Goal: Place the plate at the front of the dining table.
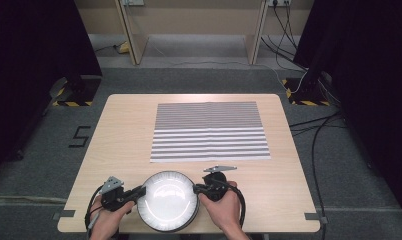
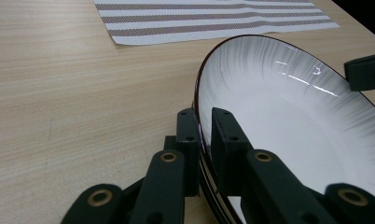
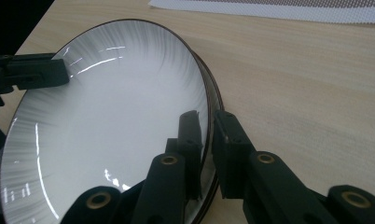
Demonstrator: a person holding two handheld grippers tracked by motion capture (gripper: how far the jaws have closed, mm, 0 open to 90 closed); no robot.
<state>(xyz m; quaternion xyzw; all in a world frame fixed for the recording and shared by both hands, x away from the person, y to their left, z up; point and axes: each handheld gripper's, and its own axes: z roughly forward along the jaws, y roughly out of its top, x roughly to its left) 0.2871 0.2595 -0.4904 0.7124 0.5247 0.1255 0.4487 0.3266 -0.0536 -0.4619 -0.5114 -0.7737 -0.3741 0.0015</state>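
Two hand-held grippers are on one plate (image 1: 167, 201), one at each side. Your left hand-held gripper (image 1: 139, 192) sits at the plate's left rim near the tabletop's (image 1: 124, 135) front edge; in the left gripper view its jaws are nearly closed with the dark-edged rim clamped between them, one jaw inside the bowl of the plate, one outside. The plate itself is white with a grey ribbed border, at front centre of the tabletop, and appears tilted, though you can't tell from these views whether it is clear of the wood. Behind it, well apart, the striped placemat (image 1: 209, 131) lies flat mid-table. Your right hand-held gripper (image 1: 198, 189) is at the plate's right rim; in the right gripper view its jaws straddle the rim at a narrow gap, inner jaw against the white face, outer jaw behind the rim, pads on it. Your hands hold both tools from the bottom edge.
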